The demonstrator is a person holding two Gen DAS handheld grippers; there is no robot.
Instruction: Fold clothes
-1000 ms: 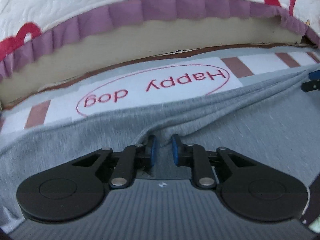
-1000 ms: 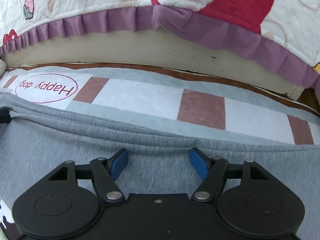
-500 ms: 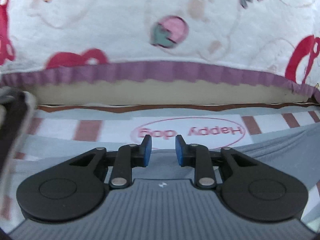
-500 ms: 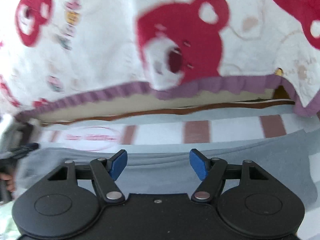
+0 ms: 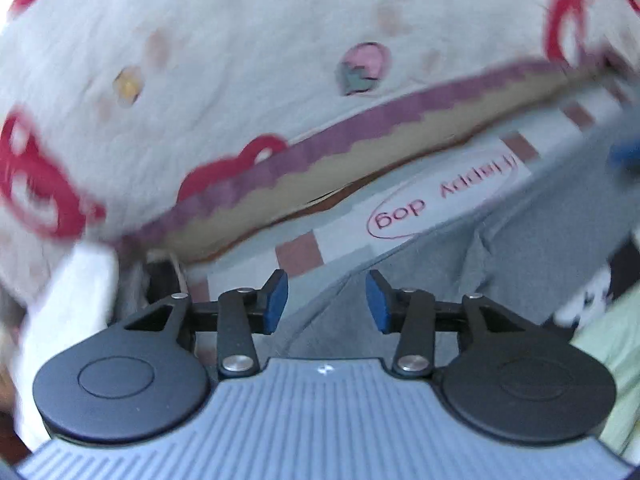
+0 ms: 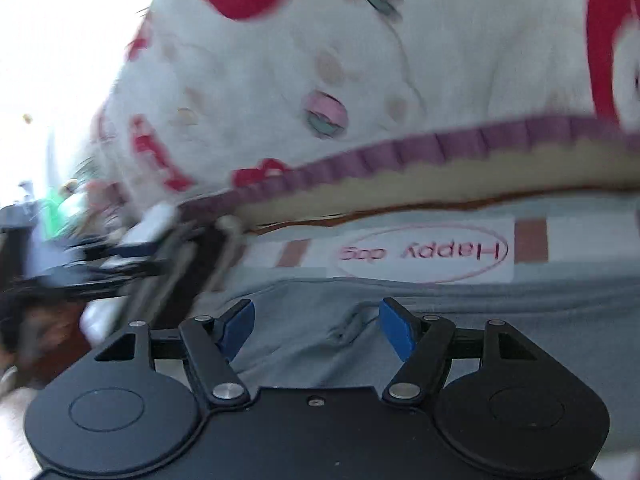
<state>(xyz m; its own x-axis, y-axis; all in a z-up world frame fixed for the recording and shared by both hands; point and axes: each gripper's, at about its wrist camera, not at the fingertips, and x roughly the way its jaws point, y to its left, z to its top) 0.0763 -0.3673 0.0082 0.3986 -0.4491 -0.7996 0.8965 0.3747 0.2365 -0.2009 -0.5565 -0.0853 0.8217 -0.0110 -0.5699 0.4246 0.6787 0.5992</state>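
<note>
A grey garment (image 5: 520, 256) lies spread on a striped mat printed "Happy dog" (image 5: 444, 200). In the left wrist view my left gripper (image 5: 326, 300) hovers open above the garment's left edge, nothing between its blue pads. The right wrist view shows the same grey garment (image 6: 520, 320) with a small pucker near its upper edge. My right gripper (image 6: 316, 328) is open over that pucker and holds nothing. The left gripper (image 6: 100, 264) shows as a blur at the left of the right wrist view. Both views are smeared by motion.
A white quilt with red bears and a purple frill (image 5: 280, 80) hangs over a beige bed edge (image 6: 440, 184) behind the mat (image 6: 420, 256). A pale green cloth (image 5: 608, 344) lies at the right. A blue pad of the right gripper (image 5: 624, 152) shows at the far right.
The left gripper let go of the grey fabric, opened wide and lifted away leftward. The right gripper stayed open and swung left, now looking at the "Happy dog" print.
</note>
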